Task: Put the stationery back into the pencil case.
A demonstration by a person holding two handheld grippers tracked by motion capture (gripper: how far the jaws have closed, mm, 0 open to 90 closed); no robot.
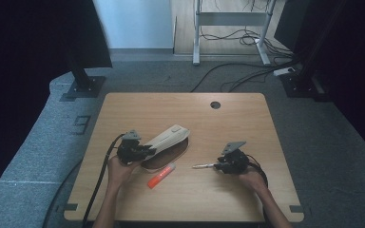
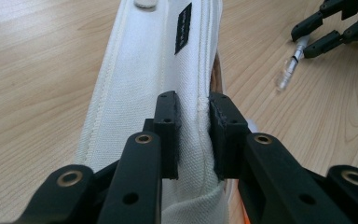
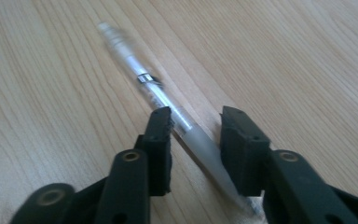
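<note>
A white fabric pencil case (image 1: 170, 135) (image 2: 144, 70) lies left of the table's middle, its upper flap raised over a dark opening. My left gripper (image 1: 142, 151) (image 2: 192, 135) is shut on the stitched edge of that flap. A clear pen (image 1: 202, 166) (image 3: 168, 102) lies low over the wood to the right of the case. It runs slantwise between the pads of my right gripper (image 1: 218, 166) (image 3: 196, 149), which both touch it, and its far end is blurred. The right gripper (image 2: 328, 30) and the pen (image 2: 291, 65) also appear at the top right of the left gripper view.
An orange marker (image 1: 161, 175) lies on the wooden table (image 1: 247, 123) just in front of the case. A round cable hole (image 1: 215, 105) sits near the far edge. Black stands, desk legs and cables are on the floor beyond.
</note>
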